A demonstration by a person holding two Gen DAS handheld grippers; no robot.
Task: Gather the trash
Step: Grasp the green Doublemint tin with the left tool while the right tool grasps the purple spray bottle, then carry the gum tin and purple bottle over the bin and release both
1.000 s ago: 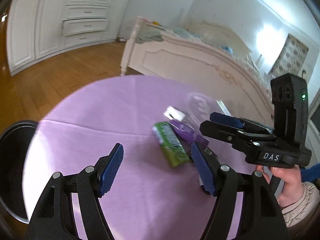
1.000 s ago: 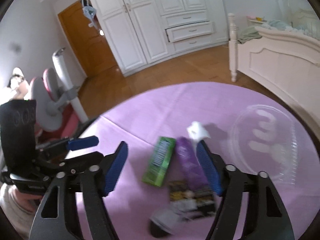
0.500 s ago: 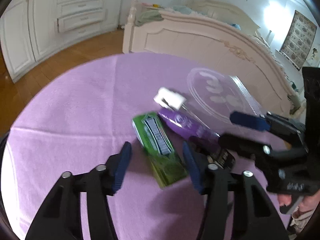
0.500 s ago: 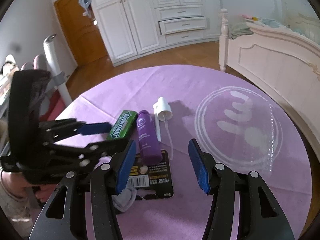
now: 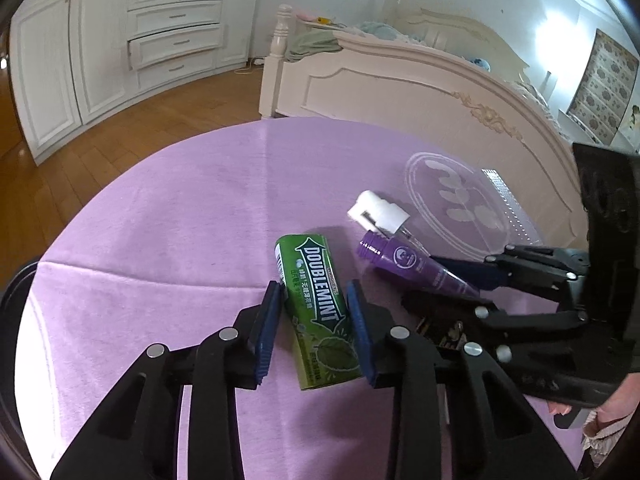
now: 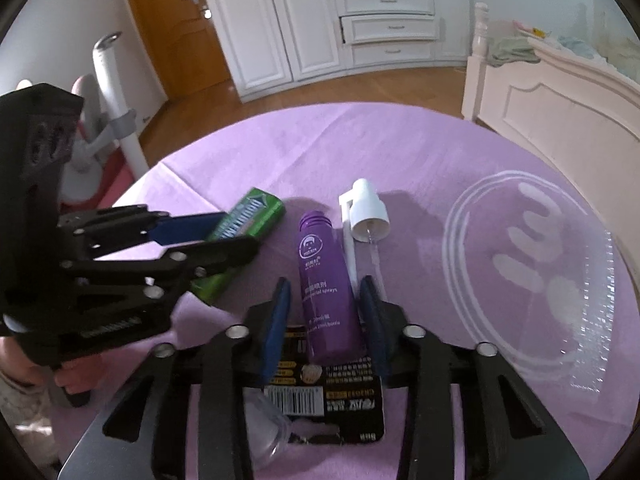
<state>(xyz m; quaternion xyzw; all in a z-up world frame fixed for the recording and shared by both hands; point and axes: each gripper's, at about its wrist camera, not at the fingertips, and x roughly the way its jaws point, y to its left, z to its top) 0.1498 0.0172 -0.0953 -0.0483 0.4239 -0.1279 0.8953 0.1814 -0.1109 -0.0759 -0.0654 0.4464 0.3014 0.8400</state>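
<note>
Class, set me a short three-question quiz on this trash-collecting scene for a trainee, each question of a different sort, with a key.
1. True or false: the left tongs straddle the green Doublemint pack.
2. Multiple choice: the purple spray bottle lies between the pads of which tongs? A) left B) right C) neither
3. Fill in: the white spray cap is ____ the bottle: on or off?

Key
1. True; the pack lies between the blue pads, whether they press it is unclear.
2. B; the right tongs frame it, with gaps showing at both sides.
3. Off; it lies on the purple tablecloth beside the bottle's open neck.
</note>
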